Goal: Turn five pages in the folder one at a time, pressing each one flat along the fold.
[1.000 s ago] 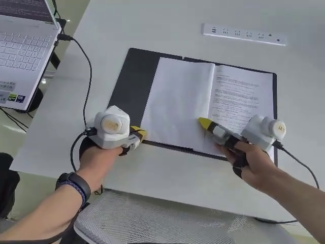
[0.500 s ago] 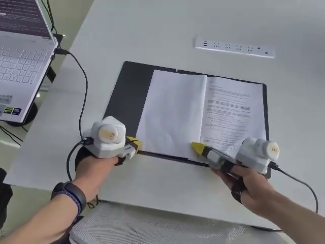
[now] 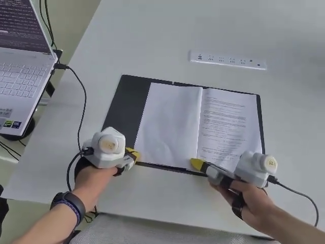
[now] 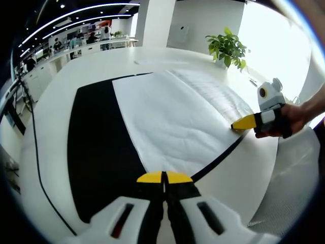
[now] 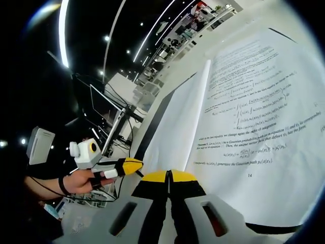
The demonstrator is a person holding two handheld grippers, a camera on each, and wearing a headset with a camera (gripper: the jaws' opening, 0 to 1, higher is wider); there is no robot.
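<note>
Left gripper (image 3: 133, 152) and right gripper (image 3: 196, 163), both closed, lie low beside the folder (image 3: 127, 101).

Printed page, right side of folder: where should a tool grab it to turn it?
Take the printed page by its free outer edge, coming in from the right. It lies flat and is bound at the centre fold, so likely only that edge lifts.

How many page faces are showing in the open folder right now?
2: a blank page left of the fold, a printed page right of it. More sheets may lie hidden beneath.
</note>
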